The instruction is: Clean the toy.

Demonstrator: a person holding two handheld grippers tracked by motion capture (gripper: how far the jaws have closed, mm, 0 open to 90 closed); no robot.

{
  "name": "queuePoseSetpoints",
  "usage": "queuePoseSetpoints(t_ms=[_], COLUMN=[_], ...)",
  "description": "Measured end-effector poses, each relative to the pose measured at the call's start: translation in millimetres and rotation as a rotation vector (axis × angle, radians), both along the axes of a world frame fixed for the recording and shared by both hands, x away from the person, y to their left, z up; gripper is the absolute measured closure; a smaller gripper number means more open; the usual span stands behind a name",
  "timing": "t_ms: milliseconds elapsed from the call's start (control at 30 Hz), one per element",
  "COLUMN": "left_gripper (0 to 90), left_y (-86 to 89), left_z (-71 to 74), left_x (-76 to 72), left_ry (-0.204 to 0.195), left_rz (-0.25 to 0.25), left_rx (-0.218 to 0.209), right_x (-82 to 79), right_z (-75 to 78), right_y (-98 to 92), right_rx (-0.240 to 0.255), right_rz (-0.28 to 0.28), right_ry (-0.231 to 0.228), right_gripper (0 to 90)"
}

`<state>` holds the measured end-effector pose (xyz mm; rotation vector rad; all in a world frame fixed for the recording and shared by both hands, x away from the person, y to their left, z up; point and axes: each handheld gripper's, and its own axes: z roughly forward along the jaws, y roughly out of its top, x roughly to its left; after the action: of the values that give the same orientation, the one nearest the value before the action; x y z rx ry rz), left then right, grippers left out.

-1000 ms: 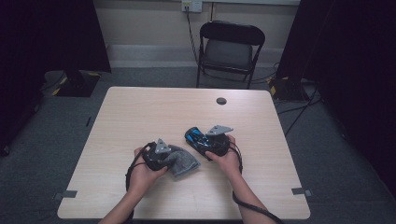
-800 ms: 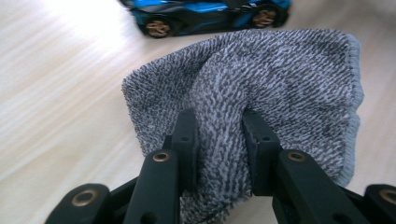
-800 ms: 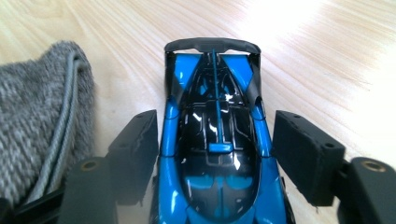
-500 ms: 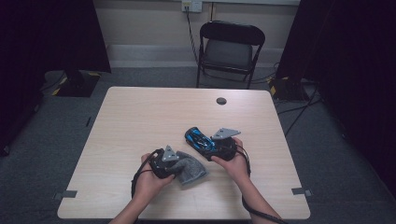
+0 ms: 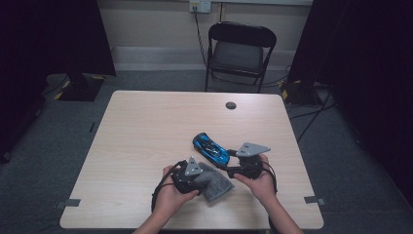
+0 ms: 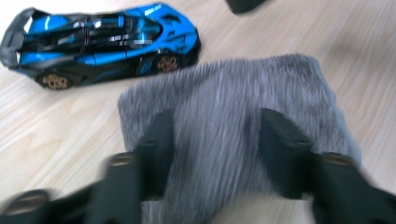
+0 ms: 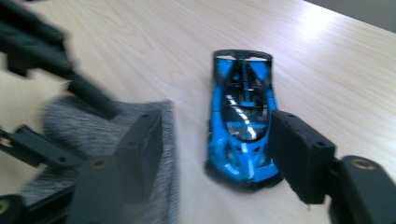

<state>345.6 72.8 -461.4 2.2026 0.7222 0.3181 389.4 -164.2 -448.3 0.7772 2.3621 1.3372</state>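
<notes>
Two grippers work low over a pale wood-grain worktop [image 5: 146, 126]. Left gripper [image 6: 215, 135]: jaws spread wide, lying over a fuzzy grey cloth [image 6: 233, 107], roughly rectangular; whether they press it cannot be told. Right gripper [image 7: 212, 140]: jaws wide apart, one beside the glossy blue-and-black toy car [image 7: 243, 116], the other over the cloth's edge, gripping nothing. The car is low and wedge-shaped with bronze wheels, just beside the cloth near the worktop's near-right part. A dark round disc [image 5: 231, 105] lies near the far edge.
</notes>
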Motion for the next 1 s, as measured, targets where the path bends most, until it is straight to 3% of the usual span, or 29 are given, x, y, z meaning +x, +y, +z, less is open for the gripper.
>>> queuePoseSetpoints(t_ms=[133, 300, 533, 633, 700, 800, 900, 1000], left_gripper=[37.3, 37.7, 40.6, 43.8, 48.4, 48.1, 47.8, 46.0], left_y=[2.8, 19.1, 35.2, 38.1, 40.5, 42.0, 43.2, 43.8], left_z=[5.5, 13.1, 6.4, 0.5, -4.8, -10.2, -10.1, -6.4], left_x=[-1.5, 2.1, 3.4, 4.9, 6.6, 8.3, 11.0, 15.2], left_ry=[-0.013, -0.019, -0.024, -0.035, -0.011, 0.0, -0.006, -0.007], left_rz=[0.01, 0.064, 0.102, 0.111, 0.117, 0.122, 0.124, 0.125], left_rx=[-0.011, -0.032, 0.006, 0.032, 0.021, 0.025, 0.024, -0.007], right_x=[-15.4, -28.0, -43.6, -48.6, -50.4, -53.7, -55.0, -54.9], right_z=[2.5, -4.6, -17.0, -25.0, -31.8, -41.7, -46.1, -49.1], right_y=[-2.9, 1.3, 15.8, 21.7, 24.3, 27.9, 30.5, 31.6], right_rx=[0.002, -0.015, 0.009, -0.011, -0.035, -0.085, -0.114, -0.122], right_rz=[0.061, 0.108, 0.166, 0.164, 0.154, 0.142, 0.135, 0.12], right_ry=[0.0, 0.017, 0.063, 0.081, 0.095, 0.091, 0.089, 0.1], right_gripper=[41.5, 43.7, 46.0, 42.9, 37.5, 31.6, 31.7, 34.1])
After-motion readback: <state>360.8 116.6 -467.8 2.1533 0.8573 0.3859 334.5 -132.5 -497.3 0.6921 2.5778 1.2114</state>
